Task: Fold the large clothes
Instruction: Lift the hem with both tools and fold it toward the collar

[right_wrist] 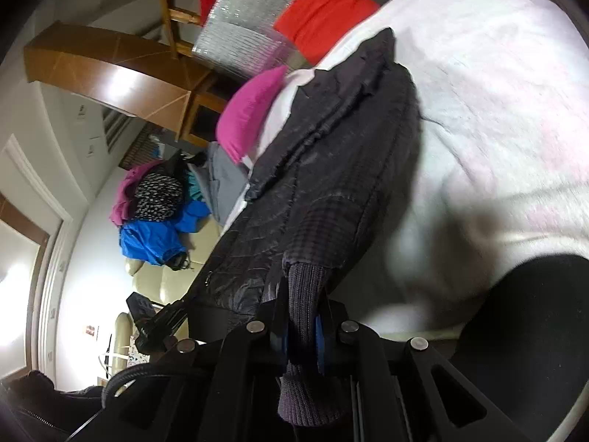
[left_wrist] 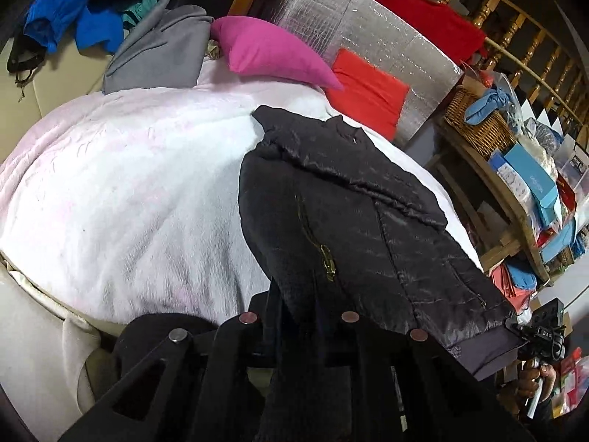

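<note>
A black quilted jacket (left_wrist: 349,191) lies lengthwise on the white blanket (left_wrist: 129,184) of a bed, collar toward the pillows. My left gripper (left_wrist: 294,294) is shut on the jacket's near edge beside the gold zipper pull (left_wrist: 327,261), and the fabric rises into its jaws. In the right wrist view the jacket (right_wrist: 331,147) stretches away over the blanket (right_wrist: 497,110). My right gripper (right_wrist: 303,294) is shut on its ribbed knit hem (right_wrist: 300,386), which hangs through the jaws. The right gripper (left_wrist: 533,326) also shows at the jacket's right corner, held by a hand (left_wrist: 537,379). The left gripper (right_wrist: 147,316) appears low at the left.
A pink pillow (left_wrist: 268,51) and an orange-red pillow (left_wrist: 364,88) lie at the head of the bed against a silver foil sheet (left_wrist: 368,25). A grey garment (left_wrist: 158,51) and blue clothes (left_wrist: 62,11) are piled at the left. A wicker basket (left_wrist: 478,125) and cluttered wooden shelf (left_wrist: 515,202) stand right.
</note>
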Motion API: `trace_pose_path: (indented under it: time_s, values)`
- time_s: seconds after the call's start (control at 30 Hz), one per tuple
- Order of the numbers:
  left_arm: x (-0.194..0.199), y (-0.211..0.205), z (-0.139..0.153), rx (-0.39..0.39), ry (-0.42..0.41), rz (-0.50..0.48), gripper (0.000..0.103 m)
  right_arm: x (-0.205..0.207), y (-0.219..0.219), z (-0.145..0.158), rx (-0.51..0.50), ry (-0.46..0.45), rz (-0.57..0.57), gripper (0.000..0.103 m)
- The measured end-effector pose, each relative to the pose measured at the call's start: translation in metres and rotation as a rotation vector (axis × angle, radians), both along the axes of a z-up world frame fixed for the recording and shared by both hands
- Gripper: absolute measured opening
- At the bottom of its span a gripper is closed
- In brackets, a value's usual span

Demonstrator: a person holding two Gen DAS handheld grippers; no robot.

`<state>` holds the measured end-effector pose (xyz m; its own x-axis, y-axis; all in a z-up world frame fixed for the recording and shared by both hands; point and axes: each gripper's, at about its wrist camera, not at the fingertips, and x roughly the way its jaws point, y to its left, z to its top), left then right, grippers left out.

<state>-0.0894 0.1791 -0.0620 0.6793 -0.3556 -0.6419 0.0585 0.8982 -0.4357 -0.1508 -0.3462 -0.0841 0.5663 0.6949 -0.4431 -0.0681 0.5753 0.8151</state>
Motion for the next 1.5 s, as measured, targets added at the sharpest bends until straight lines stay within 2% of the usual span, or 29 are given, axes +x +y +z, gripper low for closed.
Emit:
trace_pose_path:
  time_s: [0.3,0.53,0.93,1.3,1.5]
  values:
    - [-0.006,0.000,0.004,0.008,-0.011,0.019,0.014,0.002,-0.001,0.011,0.025,-0.054,-0.004,0.011]
    - [-0.002,-0.010,-0.004,0.085,0.026,0.040,0.014,0.005,0.002,-0.002,0.035,-0.031,-0.006,0.011]
    - [0.001,-0.014,0.002,0.102,0.016,0.035,0.014,0.007,-0.001,0.003,0.064,-0.046,-0.017,0.011]
    - [0.024,-0.026,0.034,0.118,-0.052,0.027,0.014,0.031,0.002,0.028,0.067,-0.107,0.003,0.011]
    - [0.048,-0.037,0.055,0.144,-0.082,0.059,0.015,0.052,-0.002,0.042,0.061,-0.142,-0.017,0.011]
